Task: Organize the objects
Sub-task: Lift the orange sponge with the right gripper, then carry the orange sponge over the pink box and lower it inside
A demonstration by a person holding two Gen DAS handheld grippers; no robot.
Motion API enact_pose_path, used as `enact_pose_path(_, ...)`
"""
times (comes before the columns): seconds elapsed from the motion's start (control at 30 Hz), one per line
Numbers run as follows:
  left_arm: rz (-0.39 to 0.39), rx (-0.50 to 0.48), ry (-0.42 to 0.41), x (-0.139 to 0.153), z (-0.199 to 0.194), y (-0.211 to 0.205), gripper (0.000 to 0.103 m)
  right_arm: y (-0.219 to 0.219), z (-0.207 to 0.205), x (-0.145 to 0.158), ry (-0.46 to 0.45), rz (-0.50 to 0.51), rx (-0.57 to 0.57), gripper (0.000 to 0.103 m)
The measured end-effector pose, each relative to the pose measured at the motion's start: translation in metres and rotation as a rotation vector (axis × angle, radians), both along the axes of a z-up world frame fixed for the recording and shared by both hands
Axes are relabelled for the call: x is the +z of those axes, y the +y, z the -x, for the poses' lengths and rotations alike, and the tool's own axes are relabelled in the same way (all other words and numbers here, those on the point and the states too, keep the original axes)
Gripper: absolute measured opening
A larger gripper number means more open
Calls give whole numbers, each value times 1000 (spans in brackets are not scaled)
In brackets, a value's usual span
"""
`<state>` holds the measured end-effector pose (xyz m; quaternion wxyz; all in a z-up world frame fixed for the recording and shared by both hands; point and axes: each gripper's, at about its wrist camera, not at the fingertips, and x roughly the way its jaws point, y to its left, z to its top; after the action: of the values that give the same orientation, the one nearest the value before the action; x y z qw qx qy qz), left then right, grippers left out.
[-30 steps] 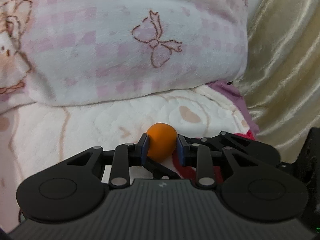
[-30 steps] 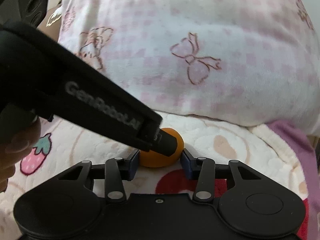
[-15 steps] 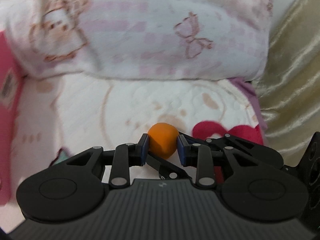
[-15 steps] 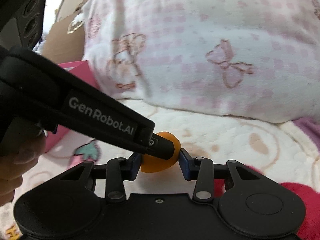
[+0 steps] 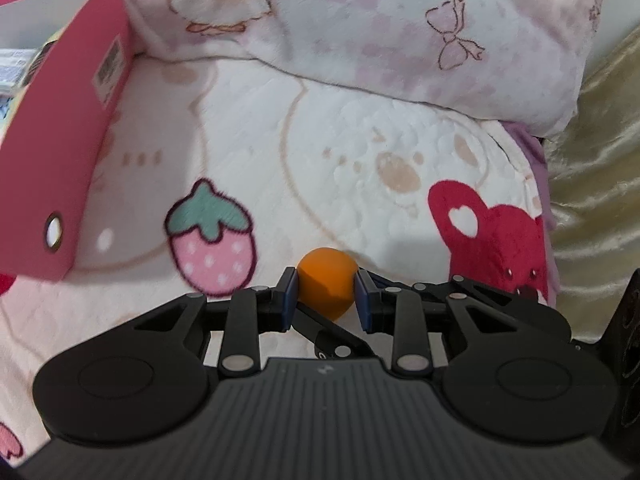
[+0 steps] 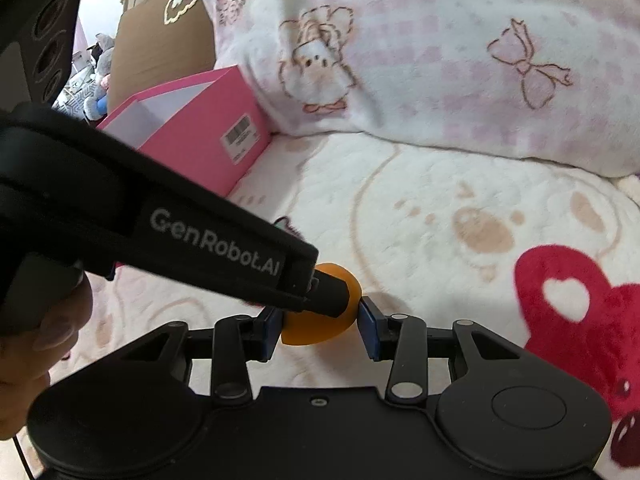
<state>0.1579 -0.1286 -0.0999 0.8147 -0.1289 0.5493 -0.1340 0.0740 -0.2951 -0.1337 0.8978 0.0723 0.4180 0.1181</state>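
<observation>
**Both of your tongs are on the orange ball**

Your left gripper (image 5: 325, 294) has its two blue pads pressed on the sides of the orange ball (image 5: 327, 288). The jaws are nearly closed, only as wide as the ball. The ball sits right between the tips, up off the fluffy blanket (image 5: 360, 160).

Your right gripper (image 6: 320, 326) is on the same orange ball (image 6: 320, 330). Its left blue pad touches the ball. Its right pad is just beside the ball, and you cannot tell if it presses on it. These jaws are a bit wider than the left ones. In the right view, the black finger of your left gripper (image 6: 328, 296) comes across from the left and covers the top of the ball. Your hand (image 6: 36, 340) is at the left edge, around the handle.

The blanket under the ball has a pink strawberry (image 5: 210, 240) to the left and a red bear (image 5: 496, 240) to the right. A pink box (image 5: 60, 140) stands open to the far left, well apart from the ball. A big soft pillow (image 5: 400, 28) with bows lies behind.
</observation>
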Motion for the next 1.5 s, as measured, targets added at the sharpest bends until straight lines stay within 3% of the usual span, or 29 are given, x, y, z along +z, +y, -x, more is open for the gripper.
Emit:
enact_pose_path(0.27, 41, 43, -44, 14, 40, 31, 29, 29, 28, 14, -57, 22, 37, 46)
enact_pose_path(0.43, 38, 26, -69, 28, 65, 46, 29, 39, 41, 21, -75, -28, 71, 46)
enact_pose_path(0.9, 21, -51, -168, 58, 104, 62, 28, 68, 69, 50, -149, 24, 96, 46)
enact_pose_path(1.5, 18, -49, -263, 94, 116, 81, 29, 100, 71, 90, -187, 93, 43, 46)
